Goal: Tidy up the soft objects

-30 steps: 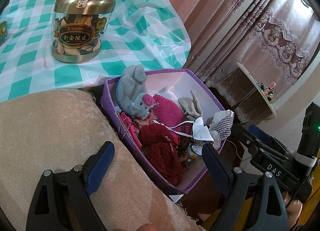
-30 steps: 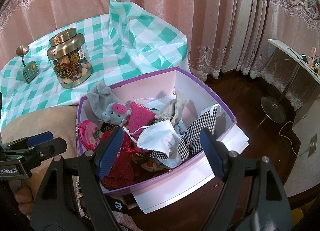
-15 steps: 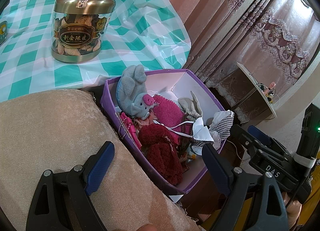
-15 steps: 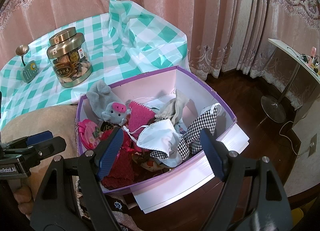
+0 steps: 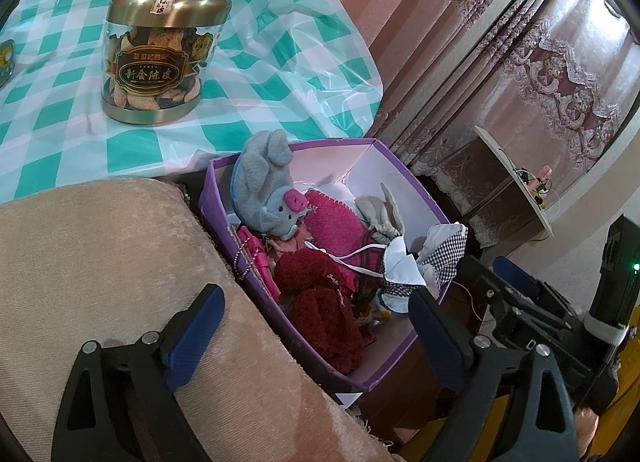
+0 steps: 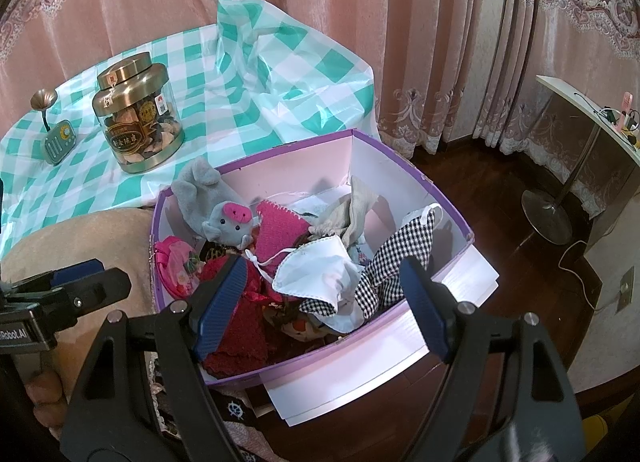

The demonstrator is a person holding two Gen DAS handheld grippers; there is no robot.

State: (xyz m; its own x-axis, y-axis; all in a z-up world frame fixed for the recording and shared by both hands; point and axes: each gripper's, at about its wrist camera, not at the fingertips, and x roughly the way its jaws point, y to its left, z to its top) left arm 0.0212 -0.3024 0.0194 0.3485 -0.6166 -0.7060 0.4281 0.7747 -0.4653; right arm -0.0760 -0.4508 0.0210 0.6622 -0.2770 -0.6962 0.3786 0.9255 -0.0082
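Note:
A purple box point(image 5: 218, 198) point(image 6: 404, 336) holds soft things: a grey plush pig point(image 5: 266, 190) point(image 6: 228, 218), a pink knit cloth point(image 5: 336, 222) point(image 6: 280, 228), dark red knit pieces point(image 5: 320, 302) point(image 6: 240, 326), a white face mask point(image 6: 316, 278) point(image 5: 400, 270), a black-and-white checked cloth point(image 6: 400, 262) point(image 5: 448, 258), a grey sock point(image 5: 384, 214) and a pink pouch point(image 6: 176, 266). My left gripper point(image 5: 316, 332) is open and empty, near the box's near-left side. My right gripper point(image 6: 320, 308) is open and empty, just above the mask and red knit.
A beige cushion point(image 5: 88, 262) lies left of the box. A gold-lidded jar point(image 5: 158, 50) point(image 6: 136, 114) and a small green clock point(image 6: 58, 142) stand on the green checked tablecloth point(image 5: 260, 74). Pink curtains point(image 6: 360, 22), a side table point(image 6: 592, 118) and dark wood floor point(image 6: 500, 202) lie to the right.

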